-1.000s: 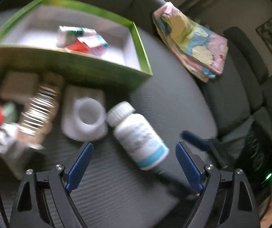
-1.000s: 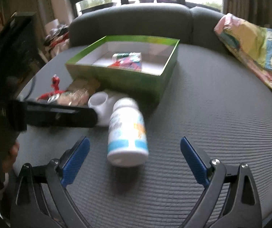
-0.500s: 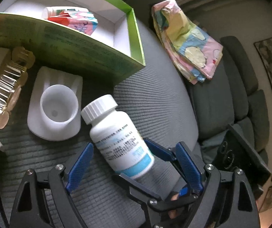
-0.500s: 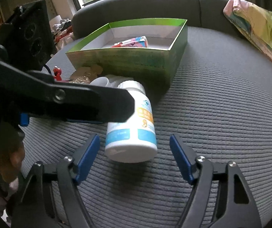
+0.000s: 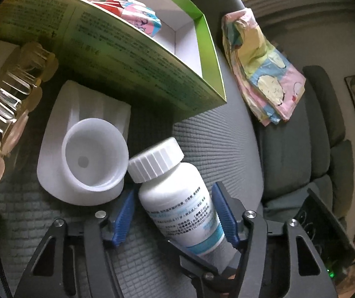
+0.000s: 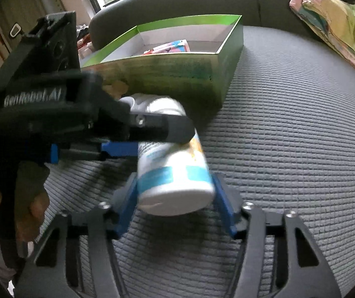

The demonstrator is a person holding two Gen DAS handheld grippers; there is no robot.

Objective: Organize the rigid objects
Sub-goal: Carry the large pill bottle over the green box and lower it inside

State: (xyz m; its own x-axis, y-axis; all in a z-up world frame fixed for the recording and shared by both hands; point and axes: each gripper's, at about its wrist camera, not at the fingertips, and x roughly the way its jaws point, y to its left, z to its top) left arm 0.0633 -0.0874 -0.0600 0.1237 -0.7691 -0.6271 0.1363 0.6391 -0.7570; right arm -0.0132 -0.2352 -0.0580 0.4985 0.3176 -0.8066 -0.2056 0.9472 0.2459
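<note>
A white pill bottle with a ribbed cap and blue label band lies on its side on the grey cushion; it also shows in the right wrist view. My left gripper has closed its blue pads around the bottle's body. My right gripper grips the bottle's base end from the opposite side, pads against it. The green box with a colourful packet inside stands just beyond; it also shows in the right wrist view.
A white plastic holder with a cup lies left of the bottle, touching its cap. A clear amber hair claw lies further left. A folded colourful cloth lies on the sofa to the right.
Both grippers moved in and closed on the bottle from opposite ends. The left camera came lower and nearer to the bottle and box.
</note>
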